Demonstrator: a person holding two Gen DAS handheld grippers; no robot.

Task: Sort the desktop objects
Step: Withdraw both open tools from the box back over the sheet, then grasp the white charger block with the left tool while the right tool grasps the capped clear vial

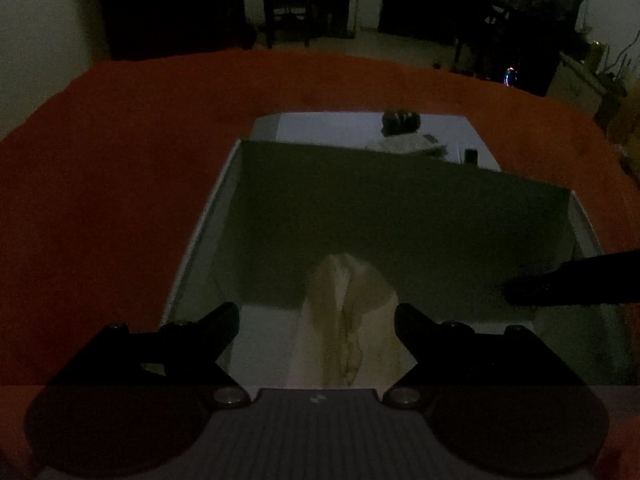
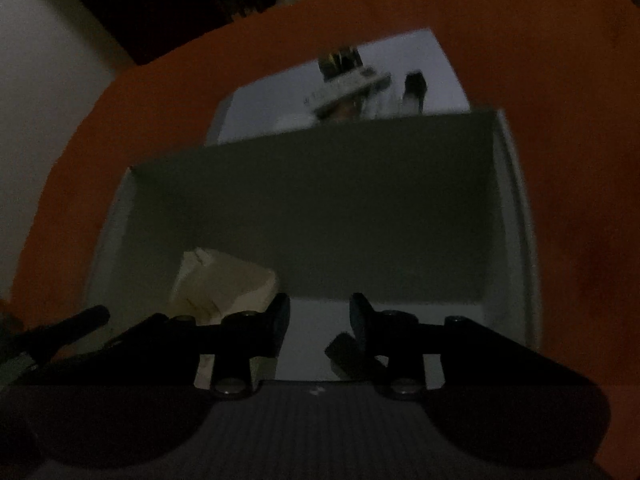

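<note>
An open white box (image 1: 208,216) stands on the orange table (image 1: 100,160). A cream crumpled wad (image 1: 344,332) lies on the box floor near its front wall. My left gripper (image 1: 316,312) hangs just above it, jaws wide open on either side without touching it. In the right wrist view the wad (image 2: 224,280) lies to the left, and my right gripper (image 2: 320,302) hovers over the box (image 2: 516,200) with a narrow empty gap between its fingers. A small dark piece (image 2: 344,354) lies on the box floor under the right finger, apart from the pads.
Behind the box a white sheet (image 1: 320,128) carries a dark round item (image 1: 400,120), a white packet (image 1: 404,144) and a small dark block (image 1: 471,155). The other gripper's finger (image 1: 560,284) reaches in from the right. The room is dim, with chairs beyond the table.
</note>
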